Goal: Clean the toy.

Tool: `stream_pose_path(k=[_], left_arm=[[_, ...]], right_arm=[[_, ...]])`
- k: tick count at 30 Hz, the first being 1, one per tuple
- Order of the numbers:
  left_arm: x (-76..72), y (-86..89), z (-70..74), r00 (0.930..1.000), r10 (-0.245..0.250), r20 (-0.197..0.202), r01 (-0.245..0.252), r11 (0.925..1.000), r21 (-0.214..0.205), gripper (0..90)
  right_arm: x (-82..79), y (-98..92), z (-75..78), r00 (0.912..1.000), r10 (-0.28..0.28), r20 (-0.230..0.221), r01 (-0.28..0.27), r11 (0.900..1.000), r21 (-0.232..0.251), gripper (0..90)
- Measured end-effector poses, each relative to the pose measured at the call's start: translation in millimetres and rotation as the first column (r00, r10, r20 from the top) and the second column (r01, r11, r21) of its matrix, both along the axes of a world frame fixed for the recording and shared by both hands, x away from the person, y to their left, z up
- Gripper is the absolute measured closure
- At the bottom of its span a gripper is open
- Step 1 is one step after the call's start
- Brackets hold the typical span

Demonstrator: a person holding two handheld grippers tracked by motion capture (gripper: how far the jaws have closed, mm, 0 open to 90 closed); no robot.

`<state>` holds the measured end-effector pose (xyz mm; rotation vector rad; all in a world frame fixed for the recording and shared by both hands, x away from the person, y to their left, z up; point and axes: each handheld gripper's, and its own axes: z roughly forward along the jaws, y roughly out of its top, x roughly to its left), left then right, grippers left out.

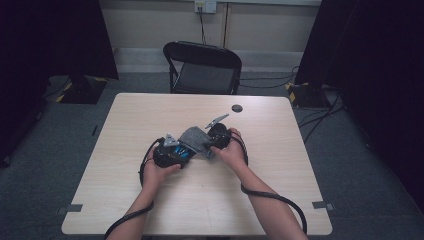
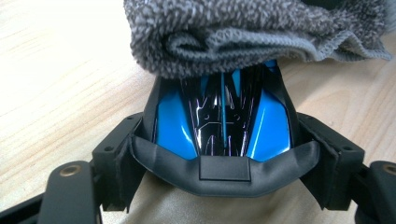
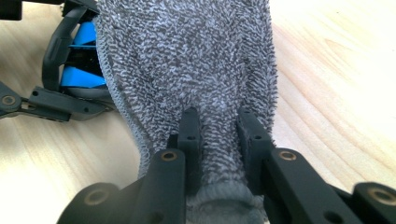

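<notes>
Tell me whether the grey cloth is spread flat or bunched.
Bunched: the grey cloth gathers between the right gripper jaws and drapes over the blue toy car.

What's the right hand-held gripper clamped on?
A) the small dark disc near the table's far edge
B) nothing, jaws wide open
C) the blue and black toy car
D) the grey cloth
D: in the right gripper view the right hand-held gripper has its jaws pinched on a fold of the grey cloth, which drapes over the blue and black toy car held by the left hand-held gripper.

My high view looks down on the desk from my side. Both tongs' views sit close. They share the grey cloth.
</notes>
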<state>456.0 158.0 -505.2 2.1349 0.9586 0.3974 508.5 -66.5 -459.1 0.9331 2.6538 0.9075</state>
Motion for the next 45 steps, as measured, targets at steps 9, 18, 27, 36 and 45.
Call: stream_pose_path(k=[9, 18, 27, 36, 45], left_arm=[[0.0, 0.0, 0.0, 1.0, 0.0, 0.0, 0.0, 1.0, 0.0, 24.3], [0.0, 0.0, 0.0, 1.0, 0.0, 0.0, 0.0, 1.0, 0.0, 24.3], [0.1, 0.1, 0.1, 1.0, -0.001, 0.001, 0.001, 1.0, 0.001, 24.3], [0.0, 0.0, 0.0, 1.0, 0.0, 0.0, 0.0, 1.0, -0.001, 24.3], [0.0, -0.1, 0.0, 1.0, 0.0, 0.0, 0.0, 1.0, -0.001, 24.3]], right_arm=[[9.3, -8.0, 1.0, 0.9993, -0.037, -0.007, 0.037, 0.9992, -0.014, 74.4], [15.7, -20.9, -4.8, 0.9958, -0.088, -0.025, 0.088, 0.9961, -0.01, 74.3], [18.1, -28.9, -6.9, 0.9926, -0.118, -0.029, 0.117, 0.9927, -0.026, 74.3], [18.9, -44.7, -10.3, 0.9875, -0.155, -0.026, 0.155, 0.9876, -0.026, 74.1], [13.2, -65.7, -11.3, 0.9817, -0.19, -0.012, 0.189, 0.9814, -0.031, 74.2]])
